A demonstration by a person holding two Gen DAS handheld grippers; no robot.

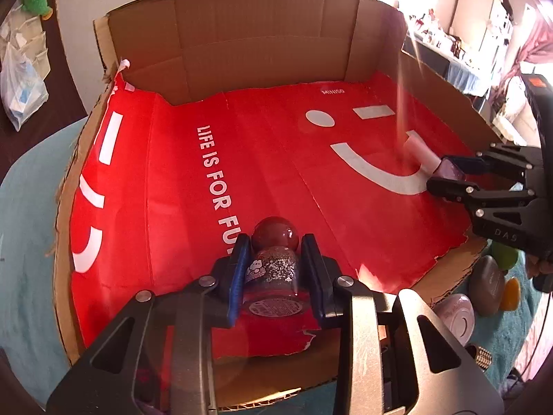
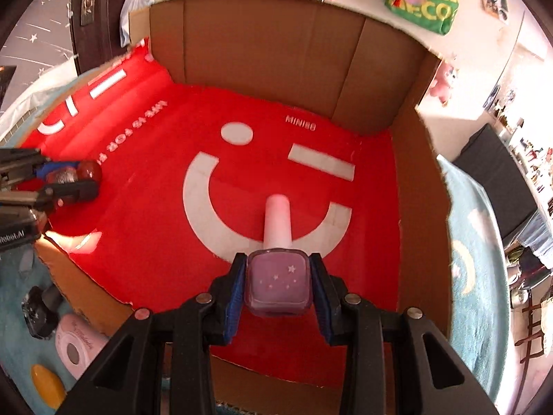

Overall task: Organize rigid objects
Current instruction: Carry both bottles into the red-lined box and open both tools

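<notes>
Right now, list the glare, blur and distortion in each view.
Left wrist view: pink glare streaks down the right side over the red liner, the room behind is blown out, and the cardboard box edges bow from the fisheye. Right wrist view: the purple bottle in the right hand-held gripper is sharp; the window side is overexposed.

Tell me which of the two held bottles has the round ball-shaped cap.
The glitter bottle in the left gripper: its dark red cap is spherical. The purple bottle in the right gripper has a long pale pink cap.

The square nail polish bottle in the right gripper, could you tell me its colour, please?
Pale purple glass with tiny white stars and a light pink cap, best seen in the right wrist view.
</notes>
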